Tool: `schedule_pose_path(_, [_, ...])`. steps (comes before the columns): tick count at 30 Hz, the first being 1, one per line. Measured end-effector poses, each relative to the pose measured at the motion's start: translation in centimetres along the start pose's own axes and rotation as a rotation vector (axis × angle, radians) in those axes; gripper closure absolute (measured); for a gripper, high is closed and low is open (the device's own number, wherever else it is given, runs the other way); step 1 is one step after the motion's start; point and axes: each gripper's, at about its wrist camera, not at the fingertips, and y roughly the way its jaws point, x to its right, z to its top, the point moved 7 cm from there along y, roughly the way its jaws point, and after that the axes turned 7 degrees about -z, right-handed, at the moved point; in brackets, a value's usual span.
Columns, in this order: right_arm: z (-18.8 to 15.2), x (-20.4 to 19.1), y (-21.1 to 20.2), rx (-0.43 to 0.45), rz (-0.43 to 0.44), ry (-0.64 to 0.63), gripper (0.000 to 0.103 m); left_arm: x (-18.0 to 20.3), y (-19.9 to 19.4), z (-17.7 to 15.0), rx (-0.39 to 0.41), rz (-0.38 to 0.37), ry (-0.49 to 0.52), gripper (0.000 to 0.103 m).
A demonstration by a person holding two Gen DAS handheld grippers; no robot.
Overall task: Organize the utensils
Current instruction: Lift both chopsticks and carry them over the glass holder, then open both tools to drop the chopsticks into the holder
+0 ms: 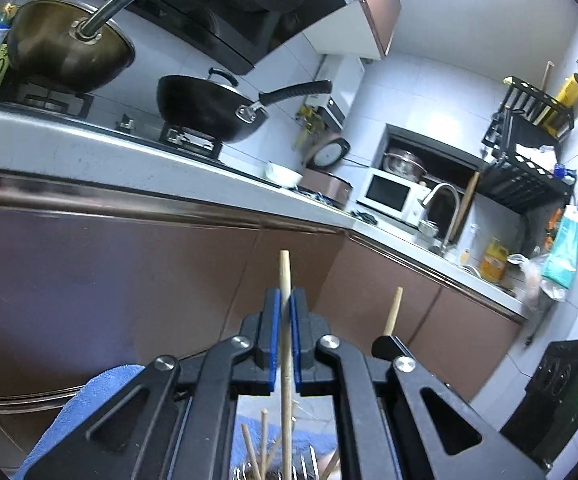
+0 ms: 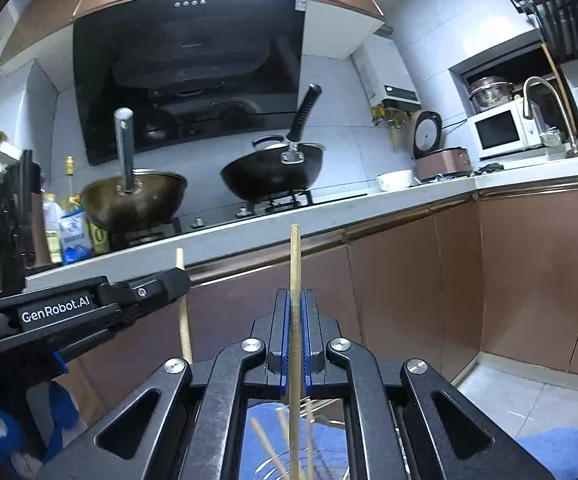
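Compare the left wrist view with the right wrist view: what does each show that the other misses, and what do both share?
Left wrist only: the black wall rack and a blue towel.
Right wrist only: the range hood's buttons and the "GenRobot.AI" label.
Both: each gripper clamps a wooden chopstick; black wok, microwave.

The white countertop (image 2: 329, 212) carries a gas hob (image 2: 249, 212) with two woks, a white bowl (image 2: 395, 180), a rice cooker (image 2: 443, 164), a microwave (image 2: 503, 130) and several bottles (image 2: 69, 224) at its left end.
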Motion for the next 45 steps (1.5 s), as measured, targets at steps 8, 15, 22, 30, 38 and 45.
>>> schedule_pose_path(8, [-4.2, 0.6, 0.2, -0.025, -0.059, -0.065, 0.097, -0.9, 1.4, -4.3, -0.005, 0.030, 0.028, 0.097])
schedule_pose_path(15, [-3.9, 1.3, -3.0, -0.017, -0.094, -0.088, 0.076, -0.2, -1.4, -4.2, -0.017, 0.052, 0.066, 0.089])
schedule_pose_path(22, [-2.1, 1.5, -7.4, -0.017, -0.135, -0.082, 0.062, 1.0, -6.3, -3.1, -0.039, 0.101, 0.113, 0.069])
schedule_pose_path(30, [-2.2, 0.2, -12.9, -0.075, -0.153, -0.097, 0.044, 3.4, -13.1, -4.2, -0.094, 0.180, 0.210, 0.056])
schedule_pose_path(38, [-3.7, -1.0, -18.2, -0.134, -0.166, -0.120, 0.024, 5.4, -18.8, -6.2, -0.134, 0.212, 0.266, 0.052])
schedule_pose_path(45, [-5.5, -1.2, -21.6, -0.172, -0.183, -0.107, 0.005, 6.4, -22.1, -7.5, -0.152, 0.235, 0.295, 0.048])
